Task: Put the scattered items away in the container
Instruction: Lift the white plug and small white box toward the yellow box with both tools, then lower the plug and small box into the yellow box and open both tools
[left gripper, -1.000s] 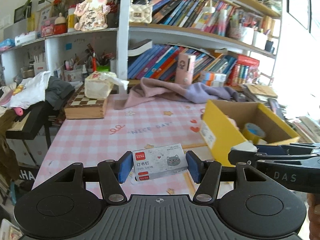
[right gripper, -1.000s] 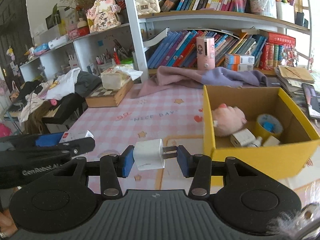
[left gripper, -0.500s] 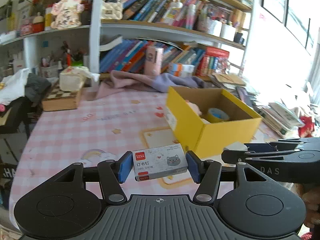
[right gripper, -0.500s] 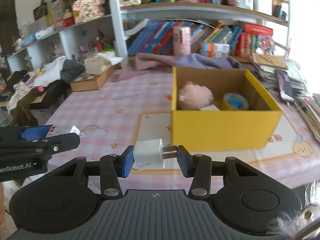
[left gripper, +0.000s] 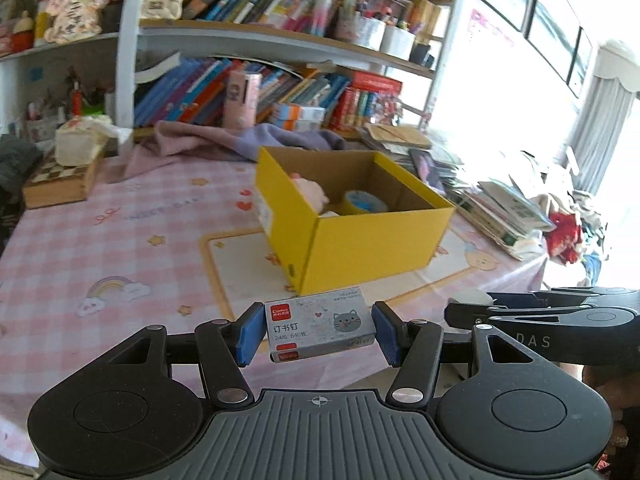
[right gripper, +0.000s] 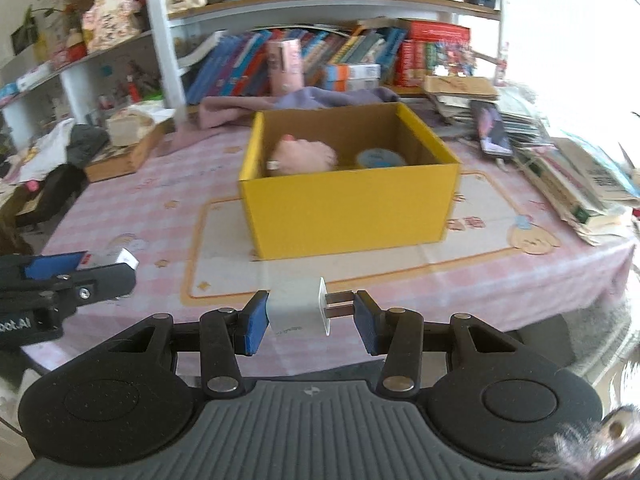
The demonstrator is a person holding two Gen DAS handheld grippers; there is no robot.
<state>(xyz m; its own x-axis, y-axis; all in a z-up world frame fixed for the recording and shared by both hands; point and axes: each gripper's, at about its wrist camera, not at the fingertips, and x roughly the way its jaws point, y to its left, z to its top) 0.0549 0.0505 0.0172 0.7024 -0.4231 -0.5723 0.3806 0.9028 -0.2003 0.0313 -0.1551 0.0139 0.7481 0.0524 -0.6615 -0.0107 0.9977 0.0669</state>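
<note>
Staple box (left gripper: 320, 322), grey with cat print, clamped lengthwise between the blue pads of the left gripper (left gripper: 318, 332). White charger plug (right gripper: 298, 312) pinched in the right gripper (right gripper: 310, 318), prongs against its right pad. Yellow box (right gripper: 348, 212) ahead of both grippers on the pink checked tablecloth (right gripper: 136, 204), holding a pink plush toy (right gripper: 304, 156) and tape roll (right gripper: 378, 158).

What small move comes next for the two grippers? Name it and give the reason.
Probably carry both forward and up over the yellow box's open top. The left gripper grips the staple box, the right gripper grips the white charger, and both sit short of the box's near wall.
</note>
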